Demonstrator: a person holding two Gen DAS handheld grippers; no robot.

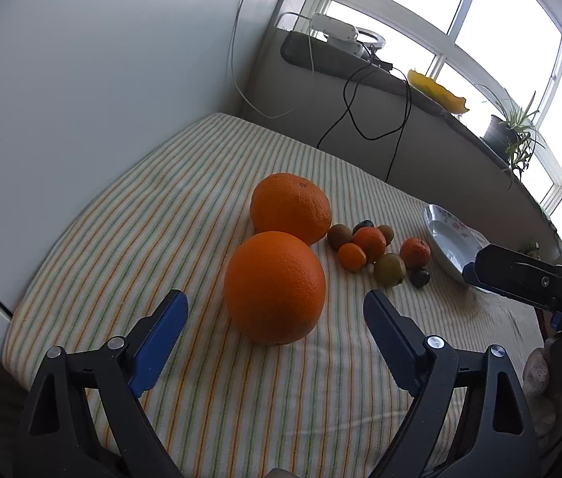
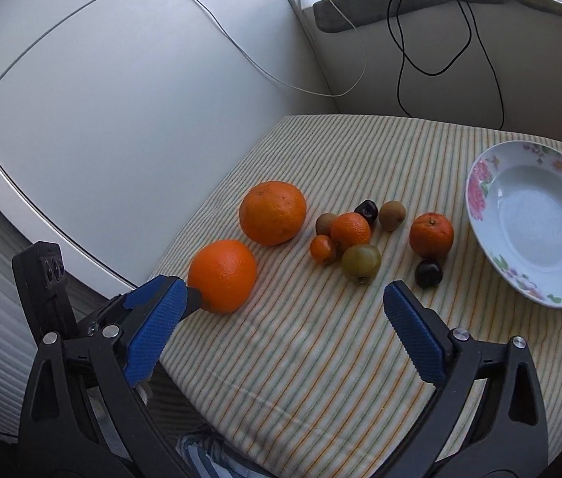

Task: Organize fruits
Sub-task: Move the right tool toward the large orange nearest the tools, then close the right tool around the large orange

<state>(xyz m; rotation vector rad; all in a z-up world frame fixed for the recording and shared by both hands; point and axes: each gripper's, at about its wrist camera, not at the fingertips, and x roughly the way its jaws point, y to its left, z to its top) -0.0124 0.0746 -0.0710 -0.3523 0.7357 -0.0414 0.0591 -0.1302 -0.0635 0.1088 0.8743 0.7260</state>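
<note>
Two big oranges lie on the striped cloth: the near orange [image 1: 275, 286] [image 2: 223, 275] and the far orange [image 1: 290, 207] [image 2: 273, 212]. A cluster of small fruit [image 1: 376, 249] [image 2: 350, 239] holds tangerines, kiwis, a greenish plum and dark plums. A flowered white plate [image 2: 480, 187] [image 1: 446, 239], empty, stands at the right. My left gripper [image 1: 277, 306] is open, its jaws standing on either side of the near orange, just short of it. My right gripper [image 2: 284, 290] is open and empty above the cloth's front; it also shows in the left wrist view [image 1: 519, 275].
The striped cloth [image 2: 320, 358] covers a small table beside a white fridge [image 2: 101, 99]. Behind runs a windowsill [image 1: 400, 79] with cables, a white device, a yellow dish [image 1: 436, 89] and a potted plant [image 1: 515, 131].
</note>
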